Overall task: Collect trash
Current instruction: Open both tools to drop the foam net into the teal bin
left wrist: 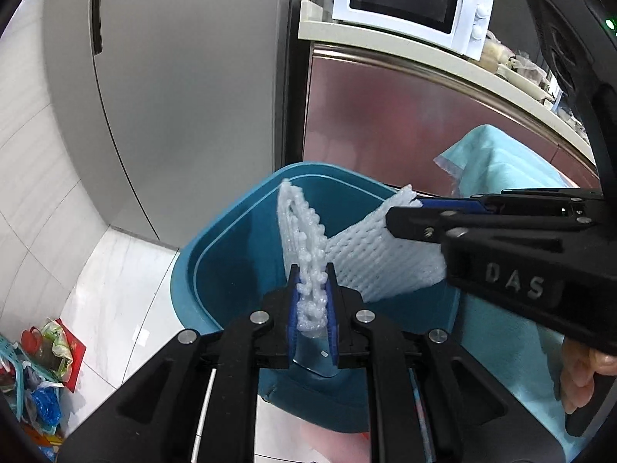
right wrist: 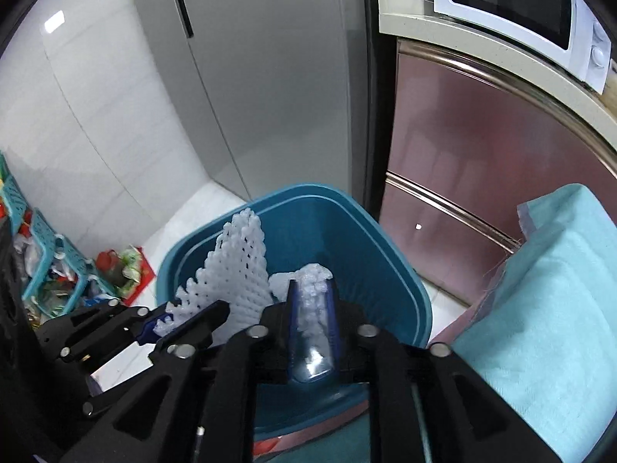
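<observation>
A teal trash bin stands on the floor below both grippers. My left gripper is shut on a white foam net sleeve, held upright over the bin's mouth; this gripper also shows in the right wrist view with its net. My right gripper is shut on a second white foam net, also over the bin. In the left wrist view the right gripper comes in from the right, gripping that second net.
A grey fridge and a steel cabinet with a white microwave stand behind the bin. A light teal cloth covers a surface at right. Bags and a teal basket lie on the floor at left.
</observation>
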A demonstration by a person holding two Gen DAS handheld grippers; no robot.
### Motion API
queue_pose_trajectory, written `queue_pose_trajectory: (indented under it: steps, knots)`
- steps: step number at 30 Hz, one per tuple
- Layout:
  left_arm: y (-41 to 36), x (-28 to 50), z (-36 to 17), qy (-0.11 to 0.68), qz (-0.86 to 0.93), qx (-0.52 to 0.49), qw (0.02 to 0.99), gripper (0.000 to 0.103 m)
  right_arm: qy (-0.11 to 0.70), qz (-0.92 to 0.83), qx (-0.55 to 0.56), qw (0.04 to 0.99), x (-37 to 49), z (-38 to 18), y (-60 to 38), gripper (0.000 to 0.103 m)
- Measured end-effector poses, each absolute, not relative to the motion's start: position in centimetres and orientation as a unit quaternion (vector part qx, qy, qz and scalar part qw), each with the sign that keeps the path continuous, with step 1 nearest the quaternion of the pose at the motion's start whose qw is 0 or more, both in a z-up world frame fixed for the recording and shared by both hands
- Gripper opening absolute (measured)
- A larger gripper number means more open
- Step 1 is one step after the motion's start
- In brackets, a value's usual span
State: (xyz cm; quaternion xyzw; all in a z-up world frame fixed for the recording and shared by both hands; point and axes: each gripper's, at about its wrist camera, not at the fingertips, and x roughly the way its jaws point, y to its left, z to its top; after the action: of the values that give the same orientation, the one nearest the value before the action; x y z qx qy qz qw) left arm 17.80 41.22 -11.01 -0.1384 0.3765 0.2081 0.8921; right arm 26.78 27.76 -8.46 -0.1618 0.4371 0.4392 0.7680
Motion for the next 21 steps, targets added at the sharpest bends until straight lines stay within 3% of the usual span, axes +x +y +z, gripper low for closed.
queue_pose_trajectory:
  steps: [1, 3, 5, 7, 8, 12, 14, 18, 21]
  knots:
    - [41.3, 18.0, -11.2, 0.379, 0.206, -0.142, 0.891, 0.019, 0.439, 0.439, -0.162, 0.767, 26.7, -8.5, 27.8, 0.046]
    - [41.1, 18.4, -11.4, 0.382, 0.208, -0.145, 0.889, 0.034, 0.433, 0.434, -0.16, 0.773, 26.6, -8.3, 27.8, 0.047]
    - [41.2, 18.5, -11.2, 0.379, 0.21, -0.146, 0.889, 0.071, 0.427, 0.431, -0.154, 0.78, 26.9, -7.9, 27.8, 0.047]
    - [41.0, 18.9, -10.8, 0.373, 0.208, -0.145, 0.893, 0.084, 0.426, 0.428, -0.144, 0.784, 27.4, -7.6, 27.4, 0.047]
    - [40.9, 18.9, -10.5, 0.37, 0.209, -0.142, 0.894, 0.096, 0.424, 0.429, -0.131, 0.787, 27.6, -7.4, 26.9, 0.047]
    - [40.7, 18.7, -8.7, 0.352, 0.21, -0.157, 0.899, 0.097, 0.404, 0.429, -0.079, 0.804, 27.9, -5.1, 24.0, 0.055]
    - [40.4, 18.2, -7.3, 0.334, 0.22, -0.168, 0.901, 0.097, 0.386, 0.428, -0.055, 0.815, 27.8, -3.7, 22.0, 0.071]
    - [39.9, 17.8, -5.0, 0.326, 0.191, -0.207, 0.903, 0.097, 0.336, 0.414, -0.019, 0.846, 27.0, -0.6, 16.9, 0.078]
    - [38.6, 16.1, -2.8, 0.271, 0.186, -0.218, 0.919, 0.097, 0.29, 0.393, -0.009, 0.872, 25.6, 1.4, 12.7, 0.085]
